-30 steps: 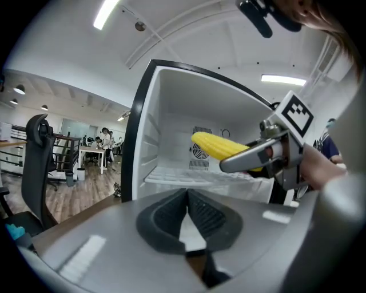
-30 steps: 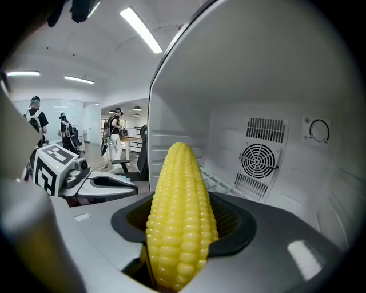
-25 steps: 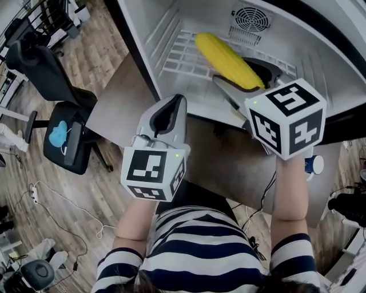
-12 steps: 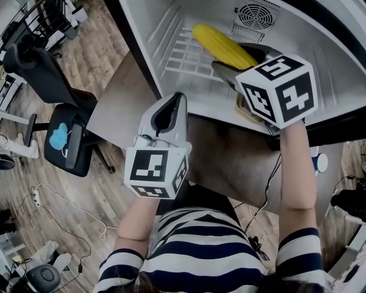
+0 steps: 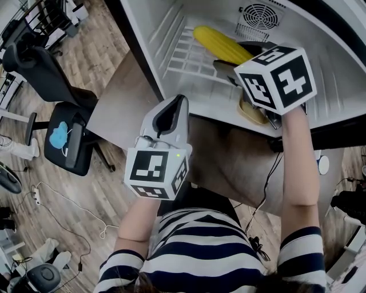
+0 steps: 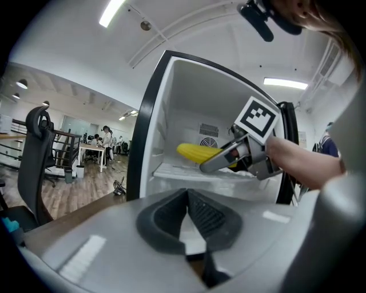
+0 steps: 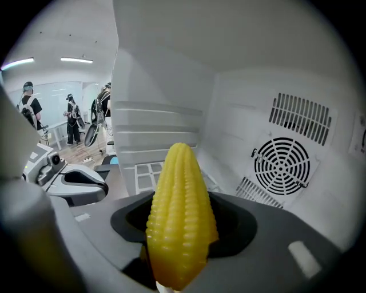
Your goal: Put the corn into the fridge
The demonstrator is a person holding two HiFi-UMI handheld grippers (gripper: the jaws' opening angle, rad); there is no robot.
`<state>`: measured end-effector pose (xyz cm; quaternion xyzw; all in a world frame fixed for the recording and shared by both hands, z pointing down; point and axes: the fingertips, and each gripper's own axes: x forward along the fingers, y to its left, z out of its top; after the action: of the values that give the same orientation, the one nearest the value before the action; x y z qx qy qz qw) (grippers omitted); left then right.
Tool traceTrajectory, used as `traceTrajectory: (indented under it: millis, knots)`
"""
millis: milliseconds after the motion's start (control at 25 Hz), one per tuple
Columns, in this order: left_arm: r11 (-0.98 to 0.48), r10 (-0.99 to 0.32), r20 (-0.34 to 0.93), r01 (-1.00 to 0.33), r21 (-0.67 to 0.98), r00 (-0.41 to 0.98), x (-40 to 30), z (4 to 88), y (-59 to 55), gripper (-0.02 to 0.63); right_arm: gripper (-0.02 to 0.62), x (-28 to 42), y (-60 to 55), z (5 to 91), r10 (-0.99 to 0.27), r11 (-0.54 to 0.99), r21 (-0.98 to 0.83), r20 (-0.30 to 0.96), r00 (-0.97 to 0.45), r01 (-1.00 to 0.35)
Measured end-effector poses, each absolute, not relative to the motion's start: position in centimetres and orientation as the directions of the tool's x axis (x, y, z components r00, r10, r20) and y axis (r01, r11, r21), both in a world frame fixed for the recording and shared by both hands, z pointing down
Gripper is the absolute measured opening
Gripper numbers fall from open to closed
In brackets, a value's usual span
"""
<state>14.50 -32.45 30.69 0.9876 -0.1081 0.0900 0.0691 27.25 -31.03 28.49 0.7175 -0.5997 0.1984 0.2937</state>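
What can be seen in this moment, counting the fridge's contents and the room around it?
yellow corn cob: one, yellow, inside the fridge above the wire shelf, between the right gripper's jaws
fridge: one, white inside, open, ahead of the person
wire shelf: one, white, inside the fridge under the corn cob
round fan grille: one, white, on the fridge's back wall
table: one, brown, below the left gripper
office chair: one, black, on the wooden floor at left
people: a few, far off in the office
striped shirt: one, navy and white, bottom of the head view
left gripper: one, pale grey, shut and empty, outside the fridge
right gripper: one, pale grey, shut on the corn cob
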Motion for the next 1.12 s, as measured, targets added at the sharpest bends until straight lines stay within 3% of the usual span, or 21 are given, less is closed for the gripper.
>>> traceTrajectory:
  millis: [560,1120]
  knots:
    - [-0.969,-0.186,0.197,-0.213,0.125,0.962,15.06,30.92,-32.59,0.000,0.255,27.26,-31.22,29.34,-0.738,-0.075,0.088,0.665,0.114,-0.993]
    - [-0.967,-0.186,0.187,-0.213,0.138,0.965,15.29,30.44,-32.90,0.000,0.261,27.47,-31.23,28.99,-0.751,-0.084,0.128,0.644,0.148,-0.988]
